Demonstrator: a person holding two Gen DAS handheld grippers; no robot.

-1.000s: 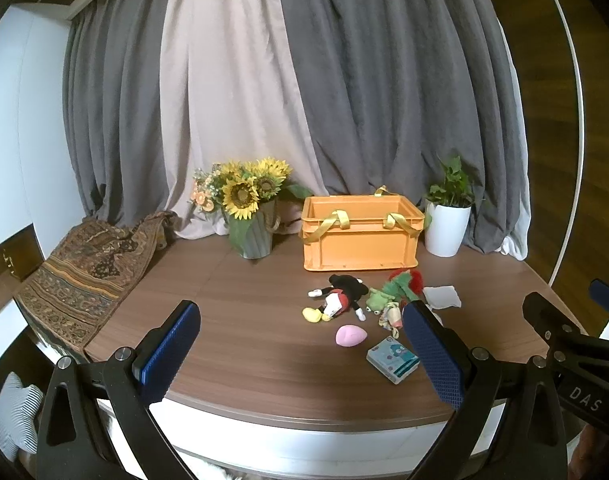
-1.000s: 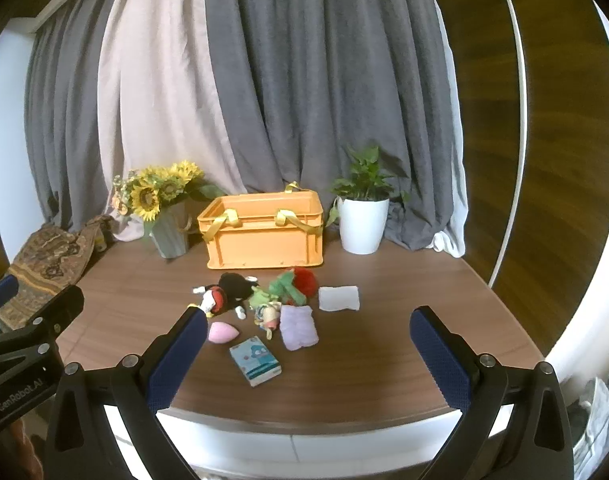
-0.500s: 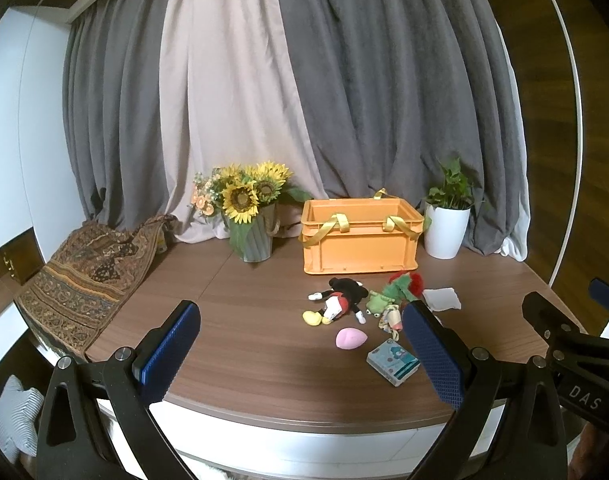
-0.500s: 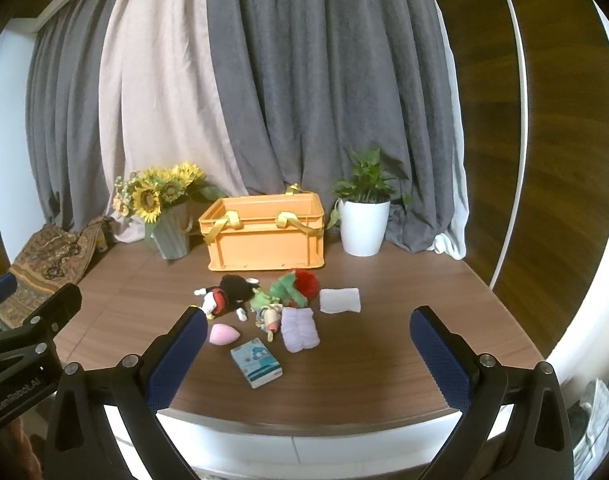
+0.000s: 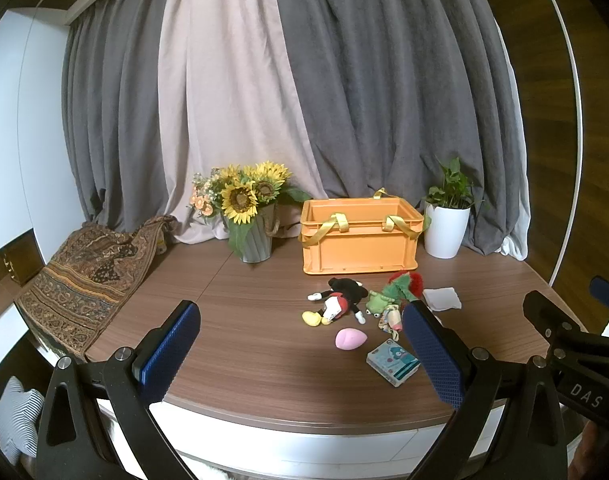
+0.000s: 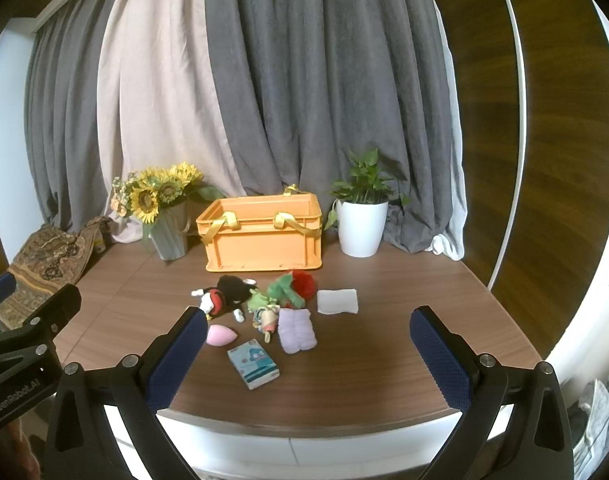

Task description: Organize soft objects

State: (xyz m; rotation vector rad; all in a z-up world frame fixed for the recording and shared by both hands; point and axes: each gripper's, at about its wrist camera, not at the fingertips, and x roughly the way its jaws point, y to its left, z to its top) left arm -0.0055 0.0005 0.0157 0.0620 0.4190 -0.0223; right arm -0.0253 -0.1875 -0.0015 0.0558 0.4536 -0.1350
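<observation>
Orange crate sits behind the toys, both my hand-held grippers spread wide and empty; crowded plush could snag together.

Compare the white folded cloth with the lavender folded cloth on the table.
The white cloth lies flat and thin; the lavender cloth is puffier, with a crease down its middle. The white one sits farther back, toward the potted plant; the lavender one is closer to the camera, beside the small doll. Both rest folded on the table, untouched.

Soft, dim indoor light; faint shadows under the toys; strong fisheye bending and dark vignetted corners; focus sharp.
</observation>
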